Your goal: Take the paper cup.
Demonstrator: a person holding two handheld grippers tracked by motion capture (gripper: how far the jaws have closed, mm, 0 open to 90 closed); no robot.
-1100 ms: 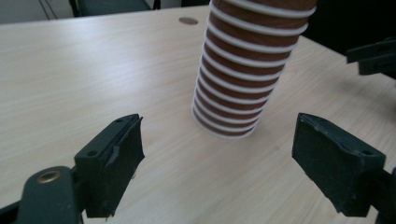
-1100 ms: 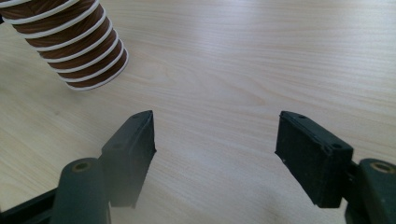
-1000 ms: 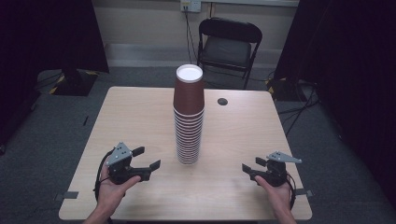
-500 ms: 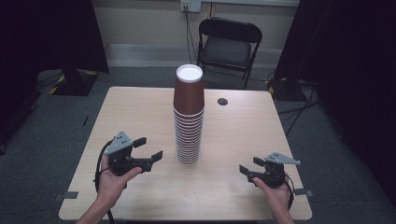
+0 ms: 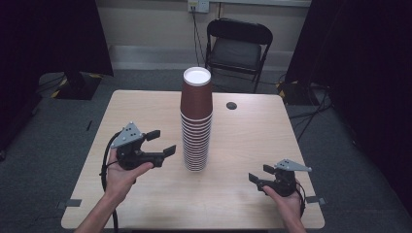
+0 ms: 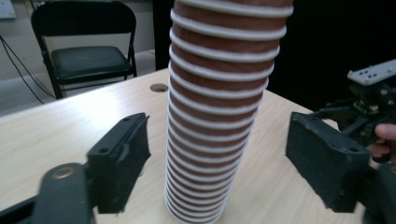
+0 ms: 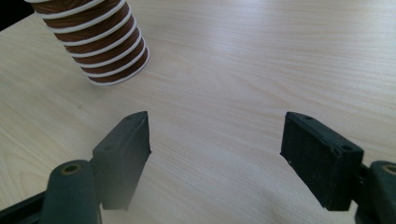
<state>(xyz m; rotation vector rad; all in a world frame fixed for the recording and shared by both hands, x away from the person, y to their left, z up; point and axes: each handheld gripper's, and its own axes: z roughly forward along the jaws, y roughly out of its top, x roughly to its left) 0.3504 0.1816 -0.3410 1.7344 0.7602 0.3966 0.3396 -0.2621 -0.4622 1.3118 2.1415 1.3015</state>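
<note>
My left tongs (image 5: 162, 143) gape just left of the upright cup stack (image 5: 196, 121) at mid-desk (image 5: 252, 141), its long axis vertical. My right tongs (image 5: 258, 174), also apart, sit well off, near right.

Even overhead light, dark surrounds; near fingers (image 7: 122, 158) soft, slightly blurred.

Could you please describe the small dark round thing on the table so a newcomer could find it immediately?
Start at the light wooden table and find the tall stack of brown paper cups with white rims near its middle. Beyond the stack, toward the black folding chair, sits a small dark round hole or grommet, flat in the tabletop.
</note>
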